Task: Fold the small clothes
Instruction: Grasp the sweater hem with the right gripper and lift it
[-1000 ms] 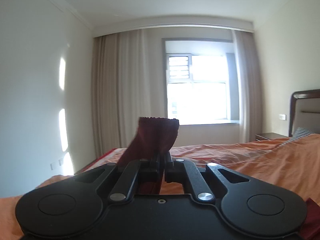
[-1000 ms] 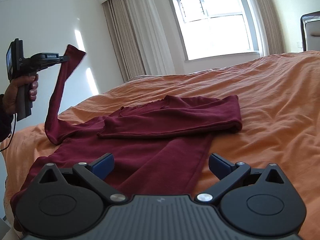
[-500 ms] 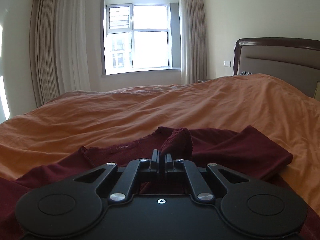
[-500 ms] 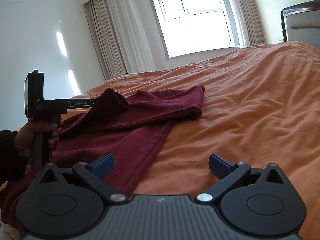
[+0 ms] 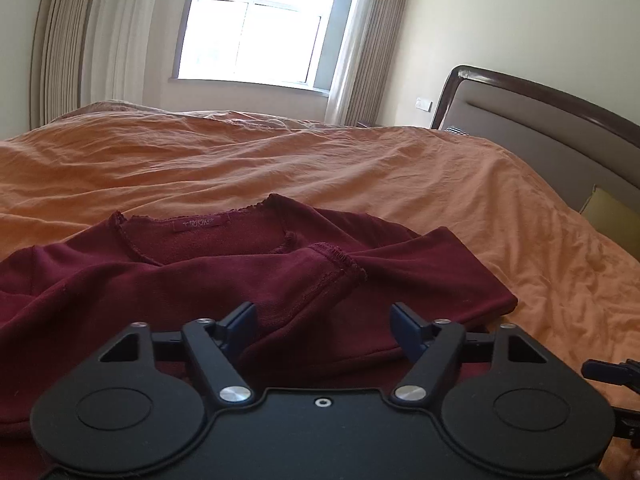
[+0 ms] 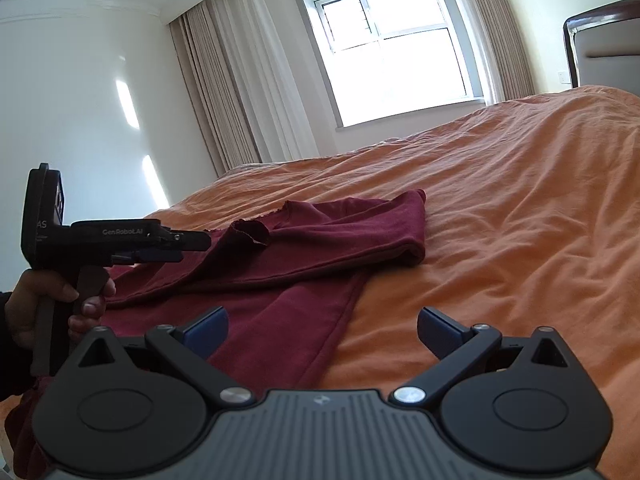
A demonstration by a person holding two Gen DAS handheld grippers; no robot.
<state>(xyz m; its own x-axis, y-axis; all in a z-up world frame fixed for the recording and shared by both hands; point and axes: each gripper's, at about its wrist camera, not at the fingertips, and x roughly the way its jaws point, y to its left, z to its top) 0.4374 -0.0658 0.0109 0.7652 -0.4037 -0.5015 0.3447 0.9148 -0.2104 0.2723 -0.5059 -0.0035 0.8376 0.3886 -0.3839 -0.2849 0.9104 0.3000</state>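
A dark red long-sleeved top (image 5: 200, 240) (image 6: 320, 248) lies on the orange bedspread (image 5: 400, 168), neckline and label facing up. One sleeve is folded across its chest, with the frilled cuff (image 5: 340, 264) (image 6: 250, 232) lying just beyond my left gripper (image 5: 324, 328) (image 6: 200, 242). That gripper's jaws are opening; the sleeve lies under and between the blue pads, which do not press on it. My right gripper (image 6: 324, 328) hovers open over the top's lower edge with nothing in it. A hand (image 6: 40, 304) holds the left gripper's handle.
A padded headboard (image 5: 540, 120) with a dark wood frame rises at the right, and a yellowish pillow (image 5: 612, 216) lies beside it. A window (image 6: 392, 52) and curtains (image 6: 240, 92) stand beyond the bed. Wrinkled bedspread (image 6: 520, 200) spreads to the right of the top.
My left gripper carried the sleeve down from high in the air onto the top's chest, then let go as its jaws spread. The right gripper barely moved.
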